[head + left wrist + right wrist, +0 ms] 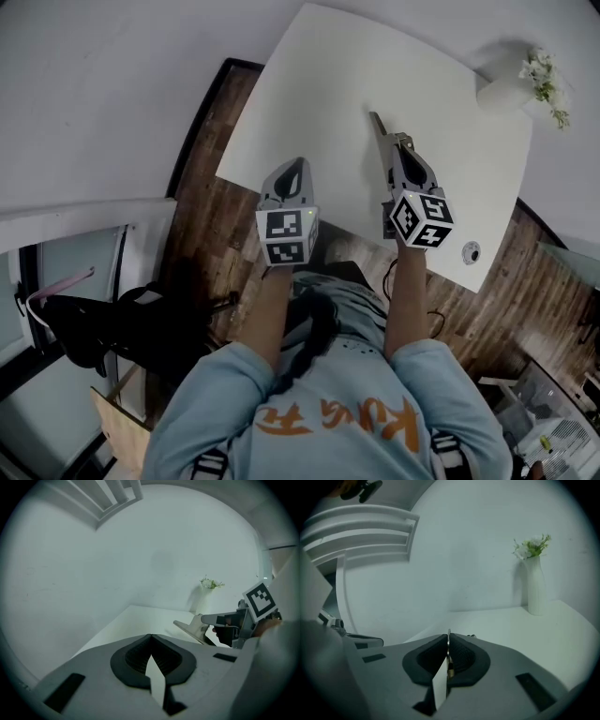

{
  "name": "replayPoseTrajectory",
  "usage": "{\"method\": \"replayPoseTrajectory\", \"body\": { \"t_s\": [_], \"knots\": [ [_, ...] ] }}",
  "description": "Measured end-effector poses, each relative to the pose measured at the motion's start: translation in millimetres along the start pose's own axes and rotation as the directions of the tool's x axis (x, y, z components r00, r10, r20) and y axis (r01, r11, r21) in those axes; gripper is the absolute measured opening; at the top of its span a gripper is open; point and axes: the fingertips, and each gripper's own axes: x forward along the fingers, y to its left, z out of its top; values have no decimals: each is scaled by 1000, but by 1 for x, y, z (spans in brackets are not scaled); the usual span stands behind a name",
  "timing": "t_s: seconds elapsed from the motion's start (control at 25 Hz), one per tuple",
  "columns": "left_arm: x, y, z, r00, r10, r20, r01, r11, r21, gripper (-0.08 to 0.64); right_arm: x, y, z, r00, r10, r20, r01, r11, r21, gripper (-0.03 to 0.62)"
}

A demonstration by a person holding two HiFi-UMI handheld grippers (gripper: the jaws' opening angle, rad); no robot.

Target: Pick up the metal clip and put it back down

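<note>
A long metal clip [379, 127] juts forward from my right gripper [397, 142], which is shut on it above the white table [309, 84]. From the right gripper view only the clip's thin edge [448, 638] shows, pinched between the dark pads [461, 656]. The left gripper view catches the clip [191, 629] from the side, tilted down toward the tabletop, with the right gripper [211, 619] behind it. My left gripper [297, 165] hovers over the table's near edge, shut with nothing in it; its jaws [151, 637] meet at the tips.
A white vase [504, 90] with small flowers stands at the table's far right corner. A small round object [471, 252] lies near the right front corner. Dark wooden floor [202, 197] and a black chair [103, 328] lie to the left.
</note>
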Motion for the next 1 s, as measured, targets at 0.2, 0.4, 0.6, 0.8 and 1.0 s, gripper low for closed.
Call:
{"method": "replayPoseTrajectory", "body": {
  "t_s": [0.2, 0.4, 0.6, 0.8, 1.0],
  "knots": [
    [11, 20, -22, 999, 26, -40, -28, 998, -51, 20, 29, 17, -37, 994, 51, -97, -49, 999, 21, 26],
    [23, 35, -35, 997, 32, -69, -37, 996, -78, 20, 55, 43, -58, 983, 108, -150, -105, 994, 24, 26],
    [29, 52, -35, 996, 50, -78, -57, 994, -90, 20, 75, 58, -67, 974, 145, -176, -137, 989, 57, 30],
    [36, 67, -35, 994, 62, -88, -71, 993, -99, 20, 90, 57, -74, 971, 121, -205, -112, 992, 57, 58],
    [42, 64, -28, 995, 46, -84, -53, 995, -83, 20, 92, 49, -77, 972, 67, -223, -63, 998, 24, 90]
  ]
}}
